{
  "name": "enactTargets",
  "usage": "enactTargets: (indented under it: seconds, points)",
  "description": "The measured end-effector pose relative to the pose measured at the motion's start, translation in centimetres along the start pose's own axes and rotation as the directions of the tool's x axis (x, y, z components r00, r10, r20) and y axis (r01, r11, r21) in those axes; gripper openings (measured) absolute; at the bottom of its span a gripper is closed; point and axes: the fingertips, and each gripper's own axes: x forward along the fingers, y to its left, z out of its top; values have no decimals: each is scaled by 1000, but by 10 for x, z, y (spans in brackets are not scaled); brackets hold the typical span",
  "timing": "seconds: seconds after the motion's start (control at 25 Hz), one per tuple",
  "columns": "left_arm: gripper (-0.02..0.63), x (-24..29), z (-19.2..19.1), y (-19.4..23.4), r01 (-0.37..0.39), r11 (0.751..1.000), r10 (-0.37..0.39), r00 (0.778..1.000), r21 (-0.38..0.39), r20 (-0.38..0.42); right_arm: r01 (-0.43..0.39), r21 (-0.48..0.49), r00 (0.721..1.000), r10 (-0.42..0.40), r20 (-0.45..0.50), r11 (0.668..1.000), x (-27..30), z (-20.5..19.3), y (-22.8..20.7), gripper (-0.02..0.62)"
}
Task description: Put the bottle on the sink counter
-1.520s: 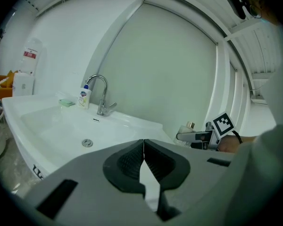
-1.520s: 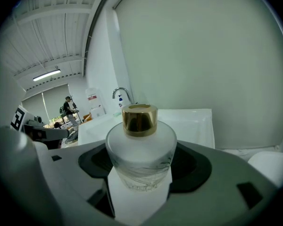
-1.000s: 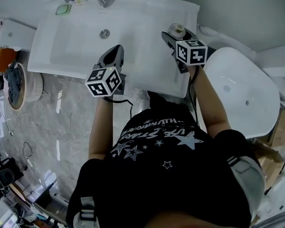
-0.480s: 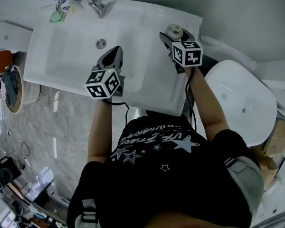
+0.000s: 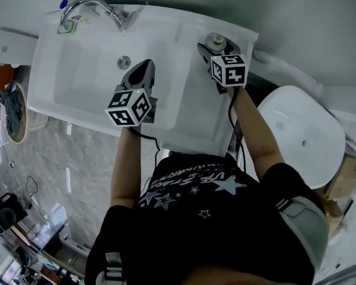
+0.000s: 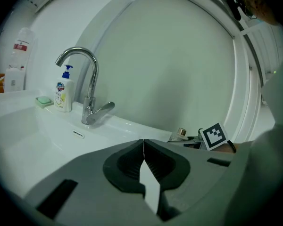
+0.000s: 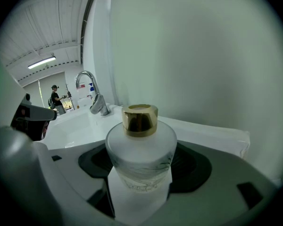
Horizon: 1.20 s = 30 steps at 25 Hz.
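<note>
Right tongs (image 5: 211, 50) grip bottle (image 7: 140, 147); faucet (image 7: 95, 98), soap dispenser (image 6: 63, 92) well left.

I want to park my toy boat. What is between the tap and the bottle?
Nothing. In the head view the white counter between the tap and the bottle is bare.

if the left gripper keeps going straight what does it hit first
Most likely the sink's back rim, between the faucet and the bottle, with the wall just behind. The left gripper's height is unclear, so it might clear the rim and reach the wall.
</note>
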Motion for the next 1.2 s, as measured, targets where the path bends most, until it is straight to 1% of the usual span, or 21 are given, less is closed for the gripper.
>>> enactTargets:
  seconds: [0.4,0.64,1.2]
  points:
    - [9,21,-4,9,-6,1000,5,999,-15,-34,11,-18,999,-12,-33,1000,27,-2,-13,324]
    - [9,26,-9,16,-12,1000,11,999,-23,-45,18,-32,999,-19,-31,999,37,-2,-14,324]
    - [9,26,-14,20,-15,999,13,998,-38,-54,57,-118,998,-59,-15,991,39,-4,-9,324]
